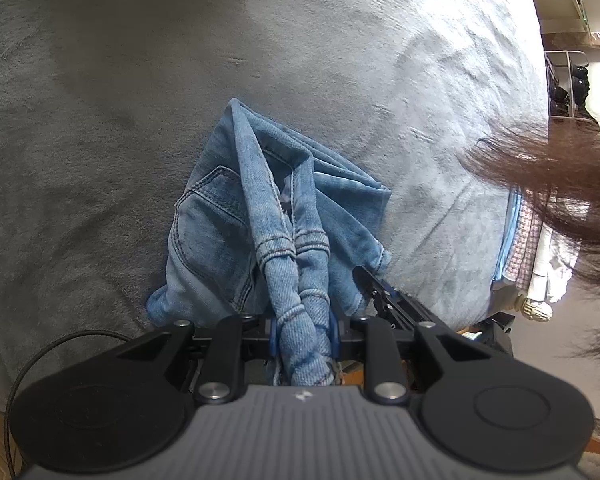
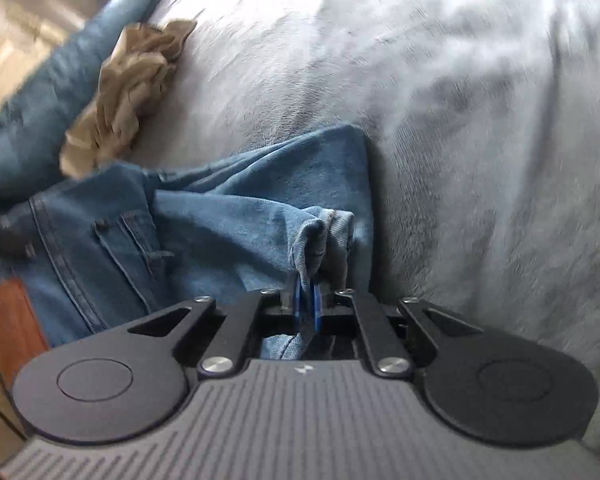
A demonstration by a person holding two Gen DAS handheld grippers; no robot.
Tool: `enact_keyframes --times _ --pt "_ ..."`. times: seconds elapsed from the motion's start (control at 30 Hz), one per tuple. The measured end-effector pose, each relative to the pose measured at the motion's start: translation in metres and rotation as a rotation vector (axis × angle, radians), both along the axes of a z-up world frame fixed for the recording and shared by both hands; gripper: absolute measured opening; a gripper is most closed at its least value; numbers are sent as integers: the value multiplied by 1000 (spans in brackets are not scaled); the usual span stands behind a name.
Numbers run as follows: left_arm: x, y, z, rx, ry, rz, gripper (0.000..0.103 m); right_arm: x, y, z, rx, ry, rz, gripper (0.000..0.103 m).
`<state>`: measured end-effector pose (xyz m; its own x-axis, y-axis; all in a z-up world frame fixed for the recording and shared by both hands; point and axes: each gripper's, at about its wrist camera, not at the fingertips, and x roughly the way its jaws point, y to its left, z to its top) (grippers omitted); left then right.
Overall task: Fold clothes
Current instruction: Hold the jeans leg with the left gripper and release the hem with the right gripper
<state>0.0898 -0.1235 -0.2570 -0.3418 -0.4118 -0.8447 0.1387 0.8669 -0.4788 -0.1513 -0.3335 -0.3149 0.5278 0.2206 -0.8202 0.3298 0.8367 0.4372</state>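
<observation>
Denim fills both near views: the left hand-held gripper [image 1: 304,330] is clamped on a thick twisted bunch of the jeans [image 1: 236,216], two rolled hems running straight up between its blue pads, and the right hand-held gripper [image 2: 307,308] has its jaws nearly together on a thin pinch of a hem edge of the same jeans [image 2: 228,220]. So both ends are gripped, and my read is this is the gather-and-lift stage of a fold, legs being brought toward the seat. Just beyond the grippers the rest of the garment lies crumpled on the grey bed cover [image 1: 100,140], back pocket showing in the left view, belt loops and waistband in the right. Next move, I'd judge, calls for both hands carrying the hems across together and laying them flat without dragging the pile. Farther off, a crumpled tan cloth [image 2: 128,92] sits beside a dark blue fabric [image 2: 52,112] at the bed's edge. Containers? None I can make out; distant shelving is too blurred.
</observation>
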Motion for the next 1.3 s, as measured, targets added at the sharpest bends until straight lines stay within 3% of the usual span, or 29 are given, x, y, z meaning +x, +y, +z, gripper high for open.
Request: enact_keyframes --times 0.13,0.33,0.67,0.77,0.9,1.0,1.17,1.3 --pt "1 0 0 1 0 3 23 8 10 6 -147 -4 31 11" --pt "3 1 -1 -2 0 -4 23 6 -2 8 -136 -1 -48 23" --pt "2 2 -1 -5 0 -2 23 11 -7 -2 -70 -13 -41 26" --pt "2 4 -1 -3 3 4 23 12 -13 -8 -14 -5 -54 28" --pt "1 3 -1 -4 3 8 23 8 -31 -27 163 26 -128 30" --pt "0 3 -2 -8 0 14 23 7 -37 -33 222 27 -135 31" --pt "-1 5 -2 -17 -5 27 23 13 -20 -12 89 -29 -8 16" --pt "-1 7 2 -24 -16 39 23 17 -6 7 -11 -77 48 14"
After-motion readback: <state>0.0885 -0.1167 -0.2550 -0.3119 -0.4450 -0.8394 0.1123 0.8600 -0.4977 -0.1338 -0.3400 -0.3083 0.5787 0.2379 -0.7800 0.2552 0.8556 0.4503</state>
